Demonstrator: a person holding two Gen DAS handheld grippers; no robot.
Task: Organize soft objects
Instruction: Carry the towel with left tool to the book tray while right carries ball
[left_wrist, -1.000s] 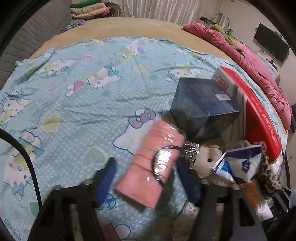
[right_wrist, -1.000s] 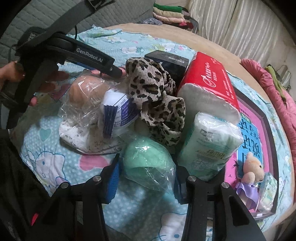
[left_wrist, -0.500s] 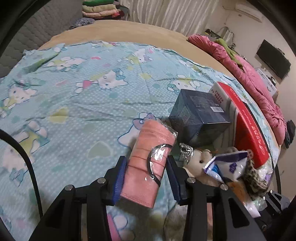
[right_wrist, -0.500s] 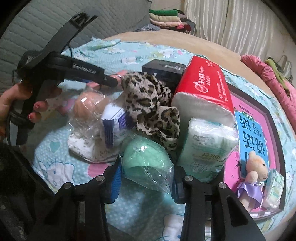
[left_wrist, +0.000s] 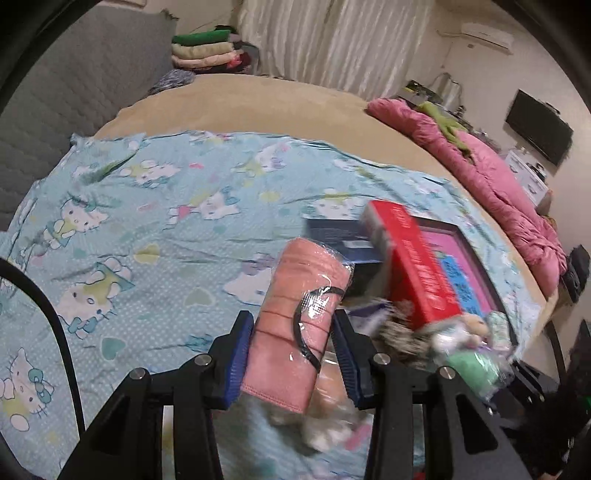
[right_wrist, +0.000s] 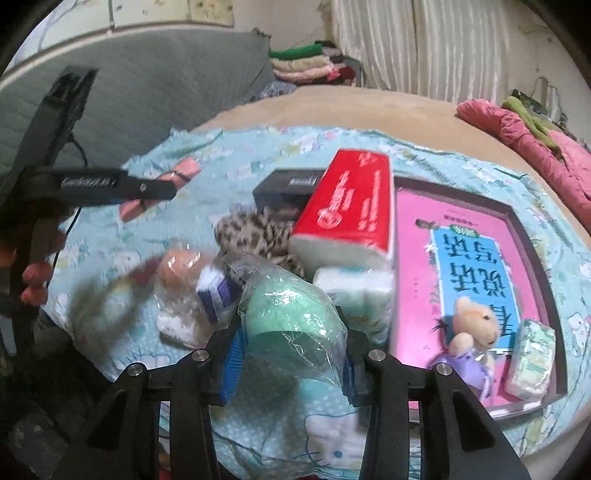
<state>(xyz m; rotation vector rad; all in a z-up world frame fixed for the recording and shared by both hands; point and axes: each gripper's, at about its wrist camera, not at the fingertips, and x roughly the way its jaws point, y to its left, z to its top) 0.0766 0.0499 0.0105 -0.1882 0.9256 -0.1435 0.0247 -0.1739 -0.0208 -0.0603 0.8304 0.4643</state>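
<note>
- Left gripper (left_wrist: 295, 354): jaws pinch a pink folded cloth (left_wrist: 299, 317) in clear wrap, which fills the gap and juts forward past the blue pads; these jaws closed onto it within the past second.
- Right gripper (right_wrist: 290, 354): jaws clamp a green soft bundle (right_wrist: 291, 328) in crinkled plastic, pads pressing both its sides.
- Both bundles hang above the cartoon-print sheet (left_wrist: 147, 229) on the bed.
- Beyond the green bundle: a leopard-print fabric (right_wrist: 255, 232), a red tissue pack (right_wrist: 351, 206) and, right of it, a pink book (right_wrist: 454, 258) bearing a small plush bear (right_wrist: 471, 332).
</note>
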